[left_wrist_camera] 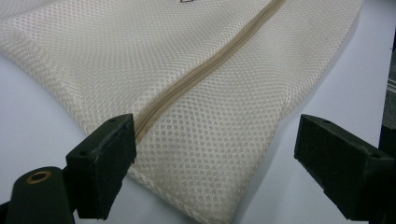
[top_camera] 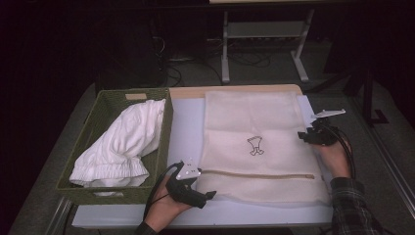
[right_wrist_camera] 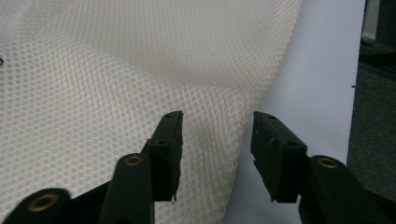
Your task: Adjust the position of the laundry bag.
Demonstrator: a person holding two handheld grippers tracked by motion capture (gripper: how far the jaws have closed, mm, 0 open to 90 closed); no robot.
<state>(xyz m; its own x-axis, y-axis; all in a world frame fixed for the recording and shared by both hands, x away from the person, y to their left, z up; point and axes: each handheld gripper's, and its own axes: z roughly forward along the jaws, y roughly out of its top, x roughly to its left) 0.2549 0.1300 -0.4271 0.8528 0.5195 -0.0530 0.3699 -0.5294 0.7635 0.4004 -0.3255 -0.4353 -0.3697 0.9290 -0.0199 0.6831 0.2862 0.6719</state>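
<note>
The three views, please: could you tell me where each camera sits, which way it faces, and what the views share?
High view: above the person's side, looking forward and down on the table; both forearms, left gripper and right gripper show.
Left gripper view: on that gripper, facing the mesh laundry bag and its zipper; open jaws.
Right gripper view: on that gripper, facing the bag's edge; open jaws.
Shared: the bag.

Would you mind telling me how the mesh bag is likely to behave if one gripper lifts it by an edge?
The mesh bag looks thin and lies flat, so it would probably droop and fold rather than hold its shape. Its open weave suggests it is light, likely to slide over the smooth sheet when pushed. The zipper may make that strip slightly stiffer.
</note>
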